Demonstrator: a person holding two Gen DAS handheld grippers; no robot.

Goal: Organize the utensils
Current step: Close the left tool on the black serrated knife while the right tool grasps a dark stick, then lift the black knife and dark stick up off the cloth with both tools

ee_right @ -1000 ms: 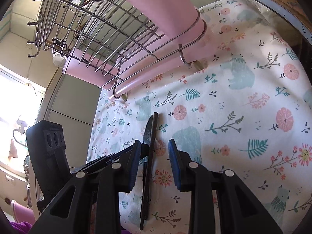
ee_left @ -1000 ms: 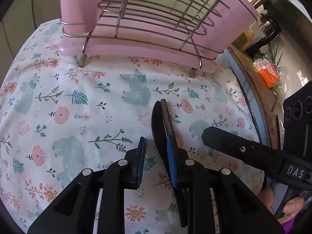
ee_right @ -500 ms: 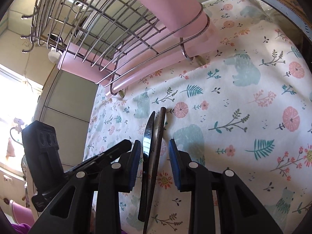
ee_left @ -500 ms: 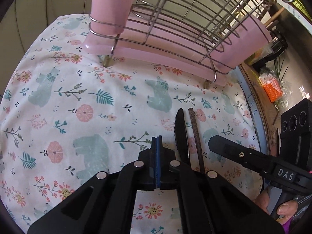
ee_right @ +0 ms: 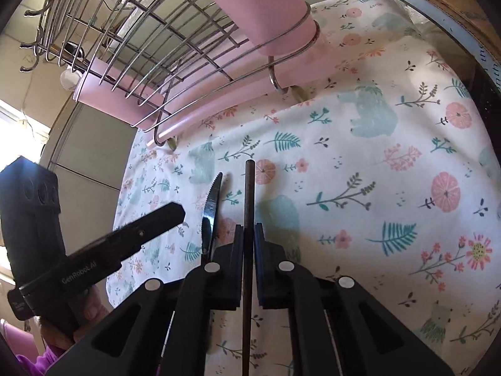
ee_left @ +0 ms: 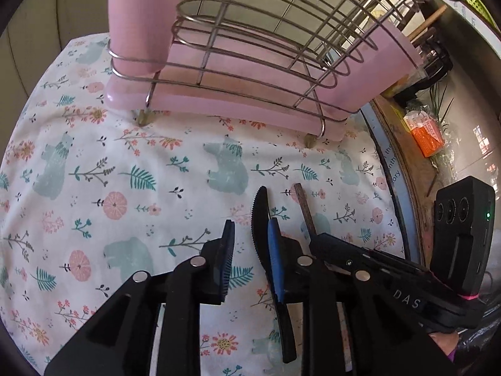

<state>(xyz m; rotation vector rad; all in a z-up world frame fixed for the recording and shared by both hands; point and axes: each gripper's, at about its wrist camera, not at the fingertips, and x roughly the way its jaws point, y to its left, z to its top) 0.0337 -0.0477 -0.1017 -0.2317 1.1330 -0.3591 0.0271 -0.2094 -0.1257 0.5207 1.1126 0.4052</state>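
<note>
Fingers (ee_right: pixel 238 244) of right gripper (ee_right: pixel 248 241) pinched slim stiff chopstick (ee_right: pixel 249 194) mid-shaft; probably light, slippery. Left gripper (ee_left: pixel 250 244) spread, serrated knife (ee_left: pixel 260 216) flat on desk cloth (ee_left: pixel 125 156) beside one finger; better gripped at handle.

floral bear-print cloth (ee_left: pixel 131 169) | orange packet (ee_left: pixel 427 134) right | green plant (ee_left: pixel 441 106)

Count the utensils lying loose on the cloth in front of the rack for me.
2. The black serrated knife lies against the open left gripper's right finger. The dark chopstick sits between the right gripper's narrowed fingers. Others may be hidden under the grippers.
</note>
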